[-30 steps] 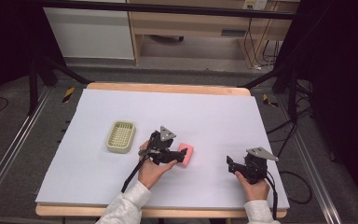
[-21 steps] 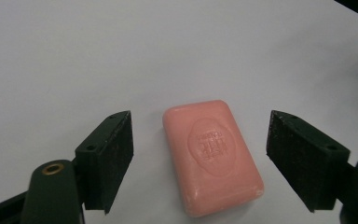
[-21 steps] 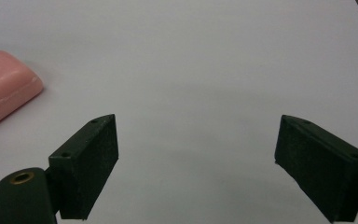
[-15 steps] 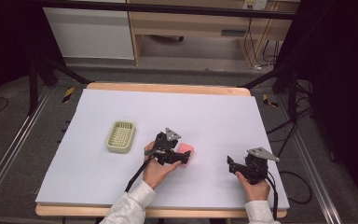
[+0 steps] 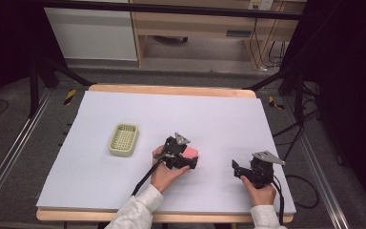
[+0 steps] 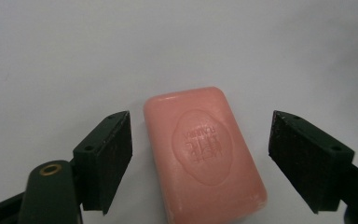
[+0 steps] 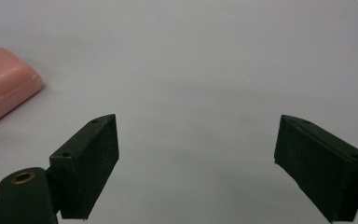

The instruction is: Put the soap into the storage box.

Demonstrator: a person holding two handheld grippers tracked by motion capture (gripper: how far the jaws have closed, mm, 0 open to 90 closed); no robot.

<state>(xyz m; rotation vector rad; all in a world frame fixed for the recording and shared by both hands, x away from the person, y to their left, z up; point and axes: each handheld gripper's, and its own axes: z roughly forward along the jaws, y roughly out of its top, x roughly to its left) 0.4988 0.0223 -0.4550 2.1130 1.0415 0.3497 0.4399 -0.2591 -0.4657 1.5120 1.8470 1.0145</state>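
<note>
- Left gripper sits lower and further right in the high view than a second ago, toward the frame's centre-bottom, hand drawn in with it.
- It now straddles the pink soap bar, covering more of it; only the bar's upper right part shows past the gripper.
- In the left gripper view the soap bar lies between the wide-apart jaws, closer to the left one.

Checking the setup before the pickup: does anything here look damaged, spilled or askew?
Nothing stands out. The pink soap bar lies flat and whole between the open left claw, slightly angled to it. The green soap dish sits upright and empty.
</note>
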